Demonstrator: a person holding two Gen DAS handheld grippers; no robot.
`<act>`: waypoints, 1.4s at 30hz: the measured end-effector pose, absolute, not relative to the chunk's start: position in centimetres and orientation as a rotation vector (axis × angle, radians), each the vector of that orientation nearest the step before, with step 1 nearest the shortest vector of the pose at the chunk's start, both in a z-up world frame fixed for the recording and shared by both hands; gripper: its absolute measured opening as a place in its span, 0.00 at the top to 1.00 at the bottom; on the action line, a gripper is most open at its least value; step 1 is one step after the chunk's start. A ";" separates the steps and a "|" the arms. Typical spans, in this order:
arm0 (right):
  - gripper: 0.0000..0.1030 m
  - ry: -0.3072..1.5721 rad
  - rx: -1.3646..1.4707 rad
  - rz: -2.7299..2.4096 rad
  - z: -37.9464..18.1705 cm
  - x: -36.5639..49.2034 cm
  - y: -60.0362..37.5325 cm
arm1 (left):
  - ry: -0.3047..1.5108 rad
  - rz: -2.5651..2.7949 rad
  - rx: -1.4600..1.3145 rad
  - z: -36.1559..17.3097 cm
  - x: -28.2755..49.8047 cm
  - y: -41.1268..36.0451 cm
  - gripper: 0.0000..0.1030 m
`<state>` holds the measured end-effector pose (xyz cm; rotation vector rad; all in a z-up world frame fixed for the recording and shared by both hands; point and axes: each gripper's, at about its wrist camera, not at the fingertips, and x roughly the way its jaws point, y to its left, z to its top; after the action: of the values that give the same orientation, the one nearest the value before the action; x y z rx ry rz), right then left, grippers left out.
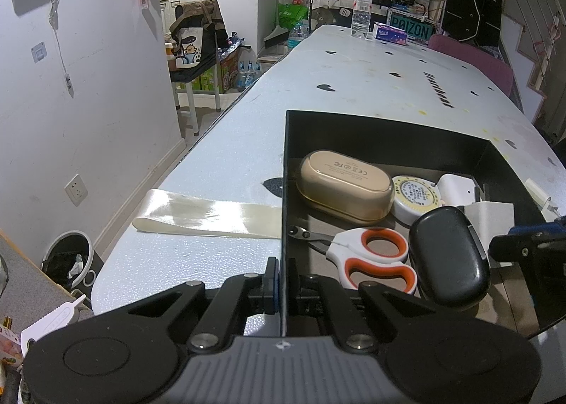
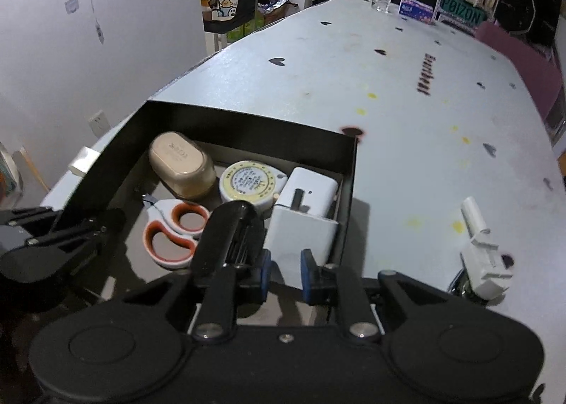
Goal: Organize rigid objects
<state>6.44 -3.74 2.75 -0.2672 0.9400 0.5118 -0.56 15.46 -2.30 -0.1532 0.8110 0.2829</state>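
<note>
Your left tool (image 1: 282, 278) is clenched on the left wall of the black box (image 1: 389, 137), at the lower centre of the left view. Your right tool (image 2: 286, 275) sits inside the box at the lower centre of the right view; its jaws stand slightly apart, with nothing gripped and the white block (image 2: 300, 234) just ahead of the gap.

Inside the box: a beige case (image 1: 345, 188) at the far left, a tape measure (image 1: 417, 197) beside it, scissors (image 1: 371, 257) nearer you, and a black case (image 1: 449, 255) leaning against the scissors and the tape. The black case lies just left of your right tool and crowds it.

Outside the box, a cream ribbon (image 1: 208, 214) lies on the worktop (image 1: 353, 71) at its left. A white clip (image 2: 483, 250) lies at the right of the right view. A bottle (image 1: 361, 9) stands at the far end.
</note>
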 end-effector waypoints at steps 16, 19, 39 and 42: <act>0.35 0.779 -0.090 0.545 7.5 2.4 -8.7 | 0.811 0.283 -0.154 -2.3 -0.6 15.5 0.97; 0.20 0.738 -0.060 0.547 7.8 1.7 -9.6 | 0.811 0.283 -0.154 -2.3 -0.6 15.5 0.97; 0.07 0.631 -0.007 0.369 6.3 2.7 -15.4 | 0.812 0.288 -0.150 -2.3 -0.6 15.6 0.98; 0.07 0.634 0.020 0.323 5.6 3.9 -16.9 | 0.812 0.290 -0.147 -2.3 -0.7 15.6 0.98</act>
<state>3.88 -16.85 5.63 0.0203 0.6345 0.3230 -0.73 15.58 -2.28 -0.1469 0.8121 0.2902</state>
